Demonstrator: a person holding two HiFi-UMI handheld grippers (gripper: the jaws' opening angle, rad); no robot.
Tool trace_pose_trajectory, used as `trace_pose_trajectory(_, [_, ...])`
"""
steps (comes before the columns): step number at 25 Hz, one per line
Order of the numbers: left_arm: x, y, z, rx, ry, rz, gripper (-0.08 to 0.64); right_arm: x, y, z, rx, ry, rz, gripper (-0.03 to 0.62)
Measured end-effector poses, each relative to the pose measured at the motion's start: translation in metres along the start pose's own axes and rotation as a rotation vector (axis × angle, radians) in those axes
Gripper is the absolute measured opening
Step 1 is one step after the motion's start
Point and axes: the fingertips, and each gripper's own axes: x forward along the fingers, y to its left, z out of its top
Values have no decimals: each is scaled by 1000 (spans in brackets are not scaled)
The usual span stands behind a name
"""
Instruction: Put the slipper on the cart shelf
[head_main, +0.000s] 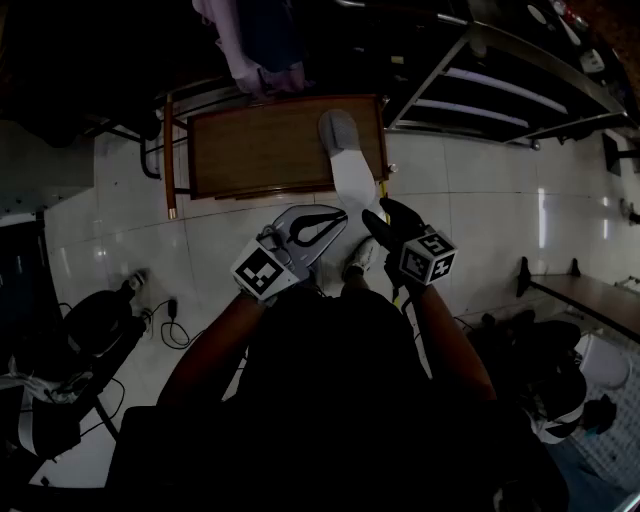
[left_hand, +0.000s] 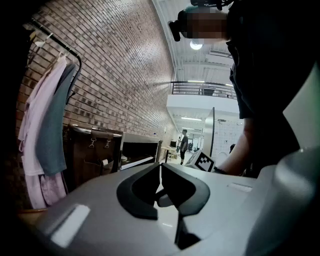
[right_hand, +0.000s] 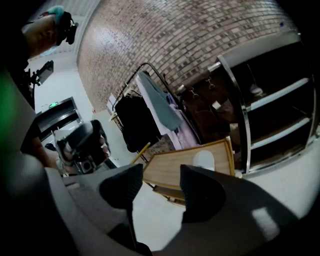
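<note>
A pale grey slipper (head_main: 339, 132) lies at the right end of the wooden cart top (head_main: 260, 148). In the right gripper view the slipper (right_hand: 204, 160) shows on the same cart top (right_hand: 175, 170), beyond the jaws. My right gripper (head_main: 386, 218) is held over the white floor in front of the cart, open, with nothing between its pads (right_hand: 161, 172). My left gripper (head_main: 337, 214) hangs beside it to the left, also short of the cart. Its jaws (left_hand: 160, 167) meet at the tips, shut and empty.
A metal shelf rack (head_main: 500, 90) stands right of the cart. Garments (head_main: 255, 50) hang on a rail behind it, against a brick wall (left_hand: 115, 75). Cables (head_main: 172, 322) lie on the floor at left. A low bench (head_main: 590, 295) is at right.
</note>
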Motion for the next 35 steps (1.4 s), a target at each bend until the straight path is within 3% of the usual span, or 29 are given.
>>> trace_pose_trajectory(3, [11, 10, -13, -5, 10, 10, 17, 17, -45, -26, 28, 65, -57, 225])
trace_pose_trajectory(8, [27, 20, -35, -5, 39, -8, 17, 46, -109, -72, 208, 130, -122, 250])
trace_pose_trajectory(17, [51, 39, -64, -31, 58, -4, 17, 75, -160, -106, 469, 122, -109, 261])
trace_pose_trajectory(26, [75, 63, -80, -55, 76, 5, 17, 105, -183, -124, 567, 149, -53, 261])
trace_pose_trajectory(35, [75, 73, -96, -89, 95, 39, 17, 131, -181, -138, 607, 205, -10, 259])
